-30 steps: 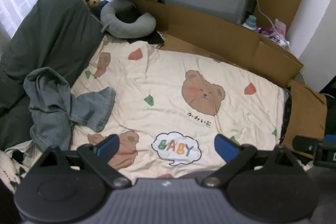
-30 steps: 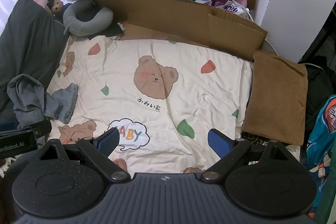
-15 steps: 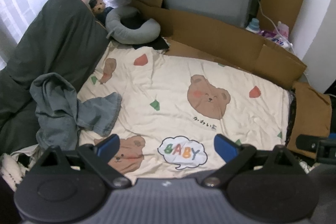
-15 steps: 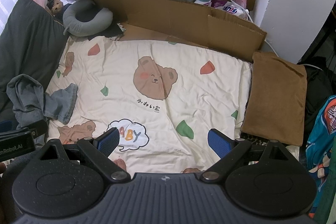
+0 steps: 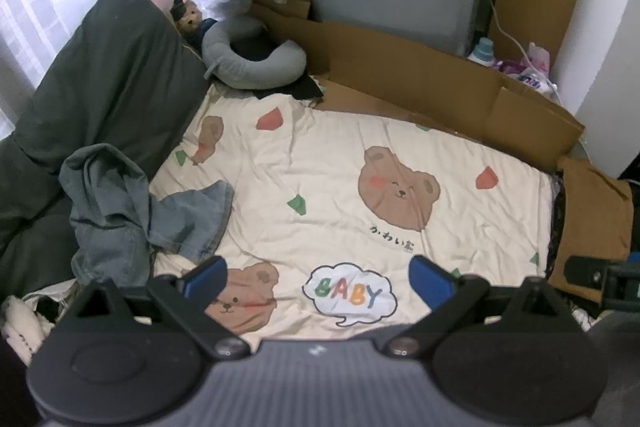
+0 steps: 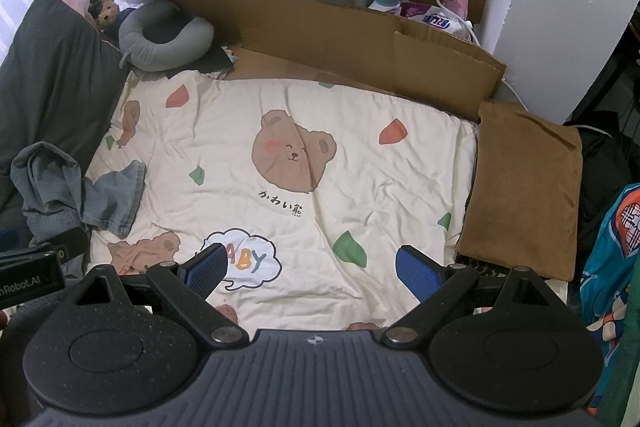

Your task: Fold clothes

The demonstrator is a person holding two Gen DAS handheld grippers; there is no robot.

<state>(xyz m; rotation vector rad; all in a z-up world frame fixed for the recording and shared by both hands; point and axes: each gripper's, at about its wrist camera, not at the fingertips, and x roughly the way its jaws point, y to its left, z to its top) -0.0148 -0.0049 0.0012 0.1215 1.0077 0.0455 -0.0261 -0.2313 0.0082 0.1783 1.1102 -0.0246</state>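
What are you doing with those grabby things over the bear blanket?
A person is holding two grabbing tools, one in each hand, above a bed to fold clothes. Both the left tool and the right tool are open and holding nothing. The only clothing to fold, a crumpled pair of jeans, lies in a heap at the left edge of the cream bear blanket, partly against a dark pillow. Nothing has been picked up or folded yet.
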